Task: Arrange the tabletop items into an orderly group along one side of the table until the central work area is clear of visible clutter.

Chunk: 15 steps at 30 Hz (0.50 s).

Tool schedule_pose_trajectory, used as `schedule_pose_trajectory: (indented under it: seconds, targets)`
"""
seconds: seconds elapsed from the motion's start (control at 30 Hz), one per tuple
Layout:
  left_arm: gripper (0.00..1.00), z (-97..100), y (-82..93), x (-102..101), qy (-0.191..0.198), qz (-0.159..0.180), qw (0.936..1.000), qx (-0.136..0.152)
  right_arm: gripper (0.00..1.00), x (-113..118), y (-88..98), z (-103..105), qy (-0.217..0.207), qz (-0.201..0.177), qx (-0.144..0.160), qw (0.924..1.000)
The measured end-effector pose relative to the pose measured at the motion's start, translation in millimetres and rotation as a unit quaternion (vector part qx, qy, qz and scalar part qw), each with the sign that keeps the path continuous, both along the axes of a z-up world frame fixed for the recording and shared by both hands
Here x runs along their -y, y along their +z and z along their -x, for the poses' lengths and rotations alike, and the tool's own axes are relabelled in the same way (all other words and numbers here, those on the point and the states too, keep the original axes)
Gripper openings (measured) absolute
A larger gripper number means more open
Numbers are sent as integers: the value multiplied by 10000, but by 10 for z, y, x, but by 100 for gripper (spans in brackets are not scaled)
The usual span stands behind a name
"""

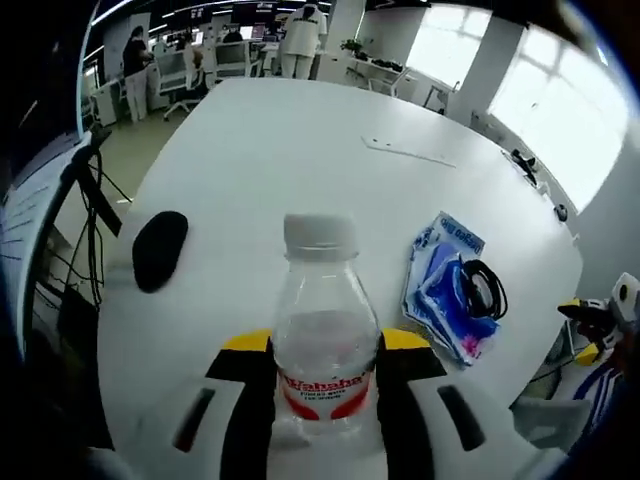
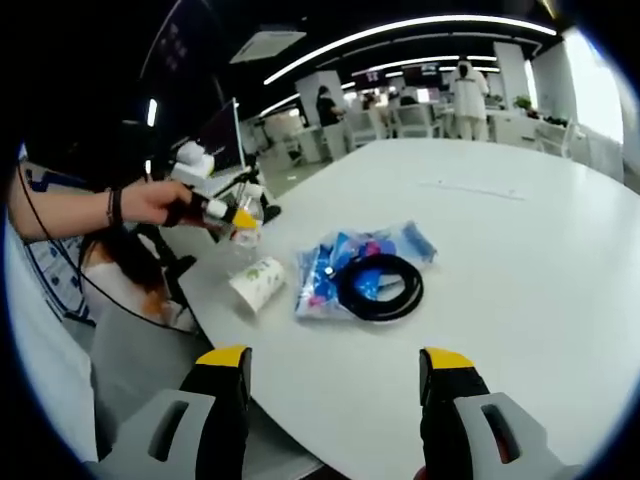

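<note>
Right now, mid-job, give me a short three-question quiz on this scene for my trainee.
1. True or false: the left tool is shut on the water bottle.
2. What lies on top of the blue plastic packet? A) a black mouse B) a coiled black cable C) a paper cup
3. Fill in: the paper cup lies on its ____ beside the packet.

Key
1. True: its jaws press the bottle's sides.
2. B: the coiled black cable rests on it; the black mouse sits apart on the white table.
3. Side. The right tool hangs open, holding nothing.
</note>
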<state>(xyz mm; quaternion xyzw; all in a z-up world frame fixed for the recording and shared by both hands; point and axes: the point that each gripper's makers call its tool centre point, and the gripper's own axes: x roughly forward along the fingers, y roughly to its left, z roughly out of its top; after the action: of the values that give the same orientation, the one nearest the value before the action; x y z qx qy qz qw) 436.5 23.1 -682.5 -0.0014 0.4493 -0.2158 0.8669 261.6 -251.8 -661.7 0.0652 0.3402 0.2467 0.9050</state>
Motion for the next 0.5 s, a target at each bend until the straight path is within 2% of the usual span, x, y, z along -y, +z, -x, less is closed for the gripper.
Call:
schedule_pose_trajectory:
  seconds: [0.4,0.5]
  targets:
    - [38,222,108,-130,-7,-61,9987,508,69,-28,-16,58,-5,-33,2,10000]
    - [38,274,114,-136,-121,-115,9980,617,69,-1,-11,57,-27,-28,5,10000]
